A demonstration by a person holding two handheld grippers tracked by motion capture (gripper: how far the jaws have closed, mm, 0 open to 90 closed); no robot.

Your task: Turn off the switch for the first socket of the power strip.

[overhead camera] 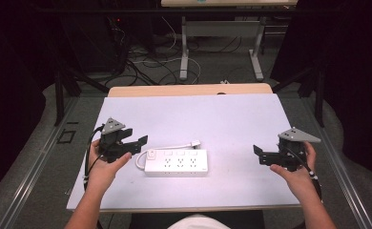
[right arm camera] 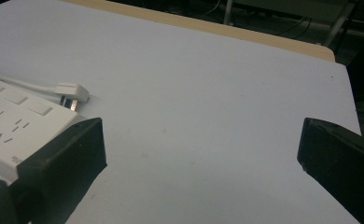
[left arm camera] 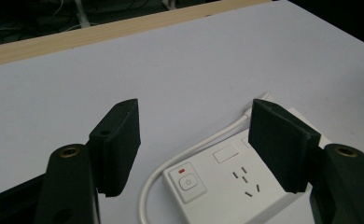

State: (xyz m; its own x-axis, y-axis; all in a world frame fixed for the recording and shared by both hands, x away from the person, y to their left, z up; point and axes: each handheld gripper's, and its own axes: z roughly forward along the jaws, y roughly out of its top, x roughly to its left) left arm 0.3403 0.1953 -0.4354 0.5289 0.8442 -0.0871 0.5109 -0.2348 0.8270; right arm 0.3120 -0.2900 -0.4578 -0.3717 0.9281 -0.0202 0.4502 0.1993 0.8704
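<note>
room: dim lab, cables on the floor and a desk frame beyond the table, whose white top has a wooden strip along its far edge.
power strip: lies flat near the table's near edge, a little left of its middle, long side along that edge. three rows of sockets, a power button with a small red mark at its left end.
cord: white, loops out of the left end and runs along the strip's far side to the plug, which lies on the table by the far right corner of the strip.
handling: likely a light, rigid plastic box with smooth, somewhat slippery sides; best gripped across its narrow width. the cord is soft and will trail; the plug body is the firmer hold.
left gripper: held just left of the strip, jaws spread, empty.
right gripper: well apart to the right, near the table's right edge, jaws spread wide, empty.
</note>
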